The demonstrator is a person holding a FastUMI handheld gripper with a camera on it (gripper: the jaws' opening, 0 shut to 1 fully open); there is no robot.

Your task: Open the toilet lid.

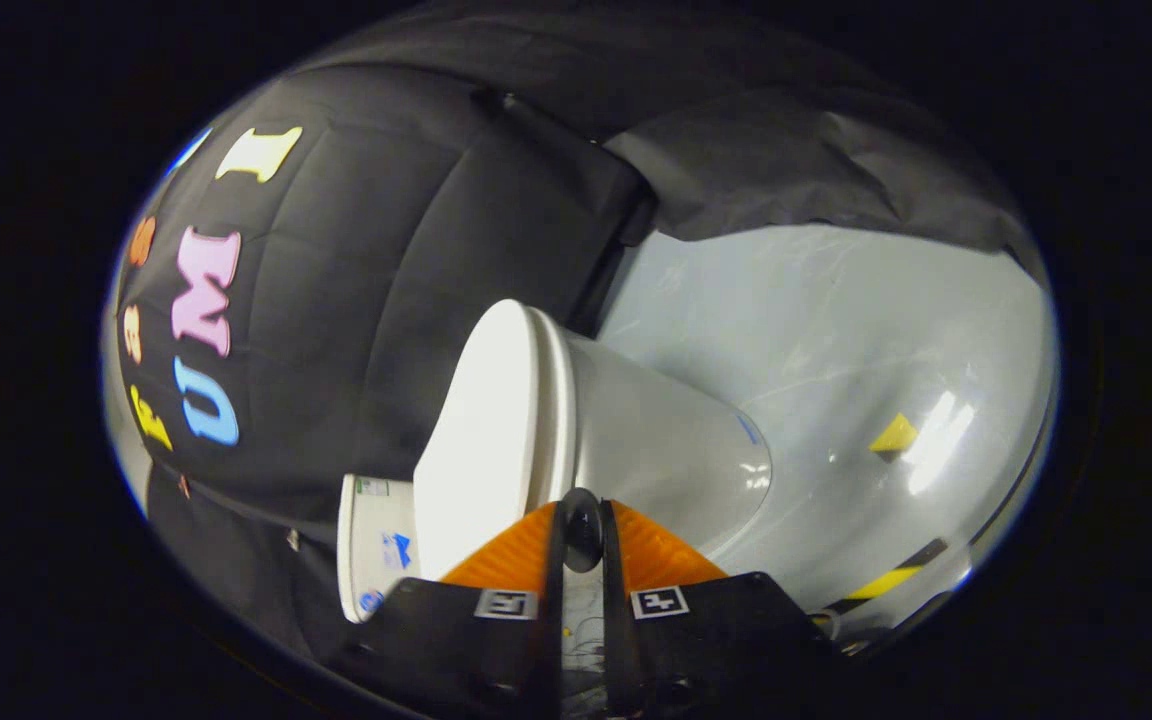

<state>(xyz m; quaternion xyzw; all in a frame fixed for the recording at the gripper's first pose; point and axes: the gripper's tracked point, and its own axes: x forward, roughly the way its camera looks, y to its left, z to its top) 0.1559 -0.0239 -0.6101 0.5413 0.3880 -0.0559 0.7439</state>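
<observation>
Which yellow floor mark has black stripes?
The long tape strip beside the claw, whose fingers sit close together at the toilet lid; the other is a plain yellow triangle.

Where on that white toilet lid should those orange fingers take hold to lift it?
Probably the lid's thin front edge, approached from the front. It lies closed on the seat, and the narrow seam at its rim is the only lip to hook. The gripper sits just before that edge, fingers nearly together, holding nothing.

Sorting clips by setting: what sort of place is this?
Likely a mock bathroom booth: a white toilet with lid down, glossy pale floor, black cloth wall. The hand-held gripper nears its rim, fingers almost together.
</observation>
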